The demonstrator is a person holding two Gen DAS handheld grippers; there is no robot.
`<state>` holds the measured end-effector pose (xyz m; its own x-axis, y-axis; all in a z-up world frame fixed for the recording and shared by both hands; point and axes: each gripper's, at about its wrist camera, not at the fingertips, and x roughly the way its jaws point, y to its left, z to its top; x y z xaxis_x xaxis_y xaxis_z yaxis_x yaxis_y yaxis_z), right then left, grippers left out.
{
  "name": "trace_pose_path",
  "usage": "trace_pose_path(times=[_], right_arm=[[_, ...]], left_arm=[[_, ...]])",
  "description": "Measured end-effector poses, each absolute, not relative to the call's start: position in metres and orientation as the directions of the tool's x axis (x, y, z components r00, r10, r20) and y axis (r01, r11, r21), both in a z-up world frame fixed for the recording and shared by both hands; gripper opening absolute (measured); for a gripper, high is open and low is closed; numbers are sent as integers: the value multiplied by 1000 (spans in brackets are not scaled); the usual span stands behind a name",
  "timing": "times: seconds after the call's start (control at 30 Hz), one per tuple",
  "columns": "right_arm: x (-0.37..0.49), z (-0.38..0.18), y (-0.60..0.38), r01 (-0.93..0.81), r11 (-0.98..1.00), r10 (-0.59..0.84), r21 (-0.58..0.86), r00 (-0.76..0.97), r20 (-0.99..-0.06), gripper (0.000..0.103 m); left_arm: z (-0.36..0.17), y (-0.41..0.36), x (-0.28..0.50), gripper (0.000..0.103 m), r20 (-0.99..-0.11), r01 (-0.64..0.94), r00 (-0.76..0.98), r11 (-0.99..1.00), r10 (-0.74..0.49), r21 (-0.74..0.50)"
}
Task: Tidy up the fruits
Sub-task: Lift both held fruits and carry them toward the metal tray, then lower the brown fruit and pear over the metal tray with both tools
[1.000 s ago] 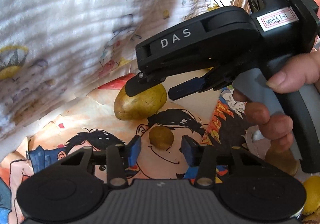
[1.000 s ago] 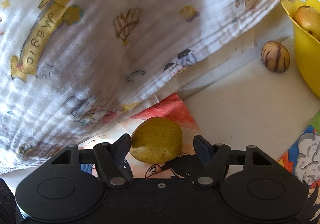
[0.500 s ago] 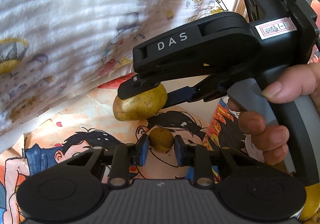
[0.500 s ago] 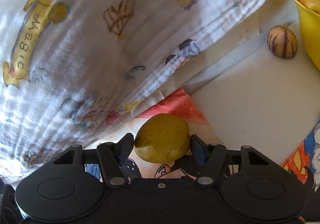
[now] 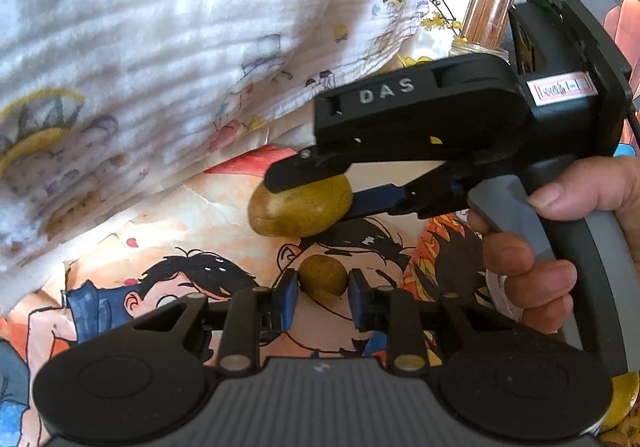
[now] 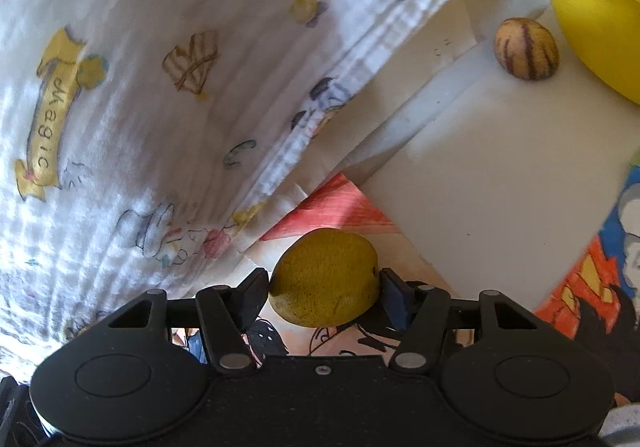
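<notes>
Left hand-held gripper [image 5: 322,302] pinched shut on a small round brownish fruit [image 5: 322,277], low over the cartoon-printed table covering [image 5: 168,243]. Right hand-held gripper [image 6: 325,289] closing around a larger yellow-green fruit [image 6: 325,283], pads seemingly touching both its sides, just beyond the small one. Farther off on a white sheet [image 6: 500,183]: a striped fruit [image 6: 526,48] beside a yellow bowl [image 6: 592,19] holding more fruit, white printed cloth [image 6: 140,87] hanging at left.
</notes>
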<state>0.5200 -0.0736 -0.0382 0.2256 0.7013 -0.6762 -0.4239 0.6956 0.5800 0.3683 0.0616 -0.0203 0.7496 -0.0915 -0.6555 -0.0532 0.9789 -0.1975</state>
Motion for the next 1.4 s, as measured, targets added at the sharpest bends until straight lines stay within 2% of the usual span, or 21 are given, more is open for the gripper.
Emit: trace_pose_path(times=[0.3,0.8,1.03,1.4], right_arm=[[514,-33,-103,-405,684,722,606,256,-643,62],[490,17,-178,-371,708,706,601,357,-612,61],[472,28,-242,-349,708,705,614,406,-581,60],[442,20,-338,-286,745,657,602,470,-589,60]], left_arm=[[-8,59,361,29,-646,-60,760,981,-75,-184],[24,41,346,29,-610,-49,790,985,-65,-168],[40,18,338,29,-586,-13,806,986,-89,-168],[47,-46,335,29,-577,91,800,984,-165,-155]])
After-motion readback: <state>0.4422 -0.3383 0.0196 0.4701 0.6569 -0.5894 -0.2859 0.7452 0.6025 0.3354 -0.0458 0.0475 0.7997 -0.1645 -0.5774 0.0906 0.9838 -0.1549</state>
